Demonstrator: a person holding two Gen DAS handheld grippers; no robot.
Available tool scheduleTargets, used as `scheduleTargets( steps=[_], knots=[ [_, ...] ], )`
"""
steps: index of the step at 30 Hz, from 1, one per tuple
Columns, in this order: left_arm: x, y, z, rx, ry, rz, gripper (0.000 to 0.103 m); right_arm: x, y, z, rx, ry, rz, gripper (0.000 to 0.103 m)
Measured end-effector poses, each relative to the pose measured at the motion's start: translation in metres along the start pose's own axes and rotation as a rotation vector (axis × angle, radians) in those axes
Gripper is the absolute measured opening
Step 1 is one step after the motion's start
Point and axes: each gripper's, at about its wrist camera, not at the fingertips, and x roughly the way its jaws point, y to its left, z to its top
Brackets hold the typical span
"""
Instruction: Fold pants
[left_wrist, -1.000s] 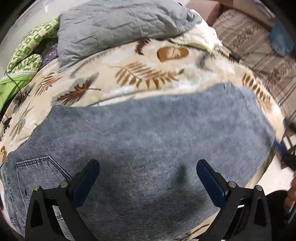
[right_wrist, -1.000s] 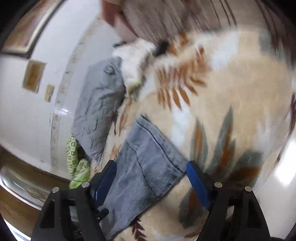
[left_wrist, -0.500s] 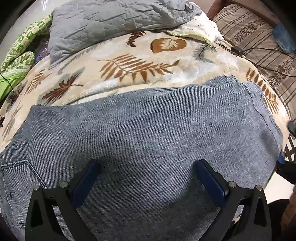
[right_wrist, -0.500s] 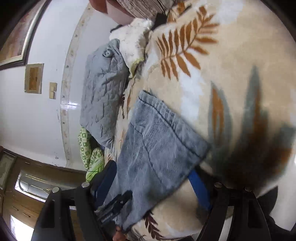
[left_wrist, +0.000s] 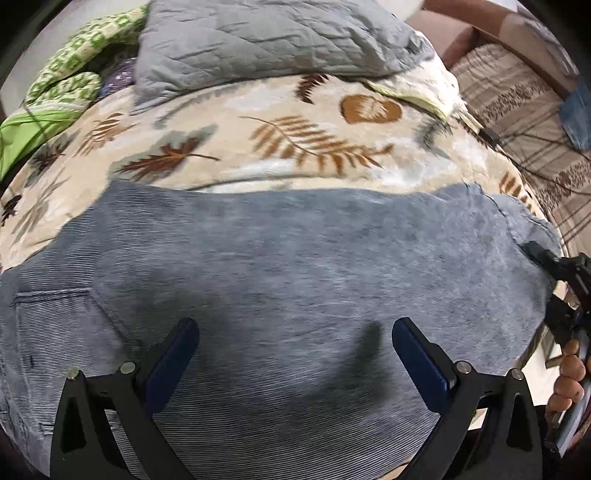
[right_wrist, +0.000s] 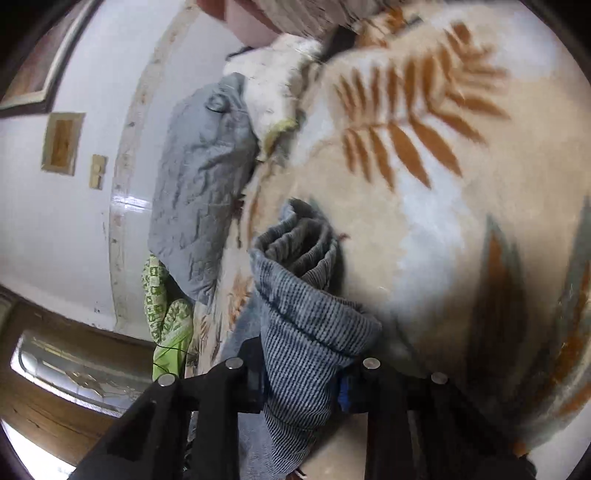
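My right gripper (right_wrist: 301, 376) is closing on the bunched hem of the pants (left_wrist: 280, 280), cloth gathered between its jaws at lower centre of the right wrist view. My left gripper (left_wrist: 293, 354) hovers with fingers wide apart over the pants, which lie spread across the lower half of the left wrist view on the leaf-print blanket (left_wrist: 280, 140). To fold well, I judge I should pinch all hem layers firmly, then lift low. Counted: one pair of pants, one blanket, one grey quilt (left_wrist: 266, 40), two grippers.
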Motion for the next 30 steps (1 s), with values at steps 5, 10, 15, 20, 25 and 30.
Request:
scheduleTargets(
  steps=[5, 10, 15, 20, 25, 30],
  knots=[
    [-0.009, 0.041, -0.002, -0.088, -0.014, 0.031, 0.103, 0.002, 0.053, -0.015, -0.204, -0.013, 0.035, 0.027],
    [-0.026, 0.089, -0.009, -0.200, -0.029, 0.023, 0.103, 0.031, 0.111, -0.059, -0.422, 0.087, 0.048, 0.027],
    [-0.048, 0.131, -0.017, -0.284, -0.071, 0.037, 0.103, 0.065, 0.151, -0.112, -0.570, 0.206, 0.057, 0.027],
    [-0.065, 0.165, -0.021, -0.341, -0.116, 0.055, 0.103, 0.105, 0.173, -0.179, -0.673, 0.409, 0.040, 0.031],
    [-0.069, 0.194, -0.028, -0.416, -0.128, 0.044, 0.103, 0.127, 0.178, -0.213, -0.703, 0.527, -0.037, 0.062],
    [-0.069, 0.198, -0.032, -0.418, -0.146, 0.029, 0.103, 0.111, 0.187, -0.205, -0.670, 0.565, 0.146, 0.070]
  ],
)
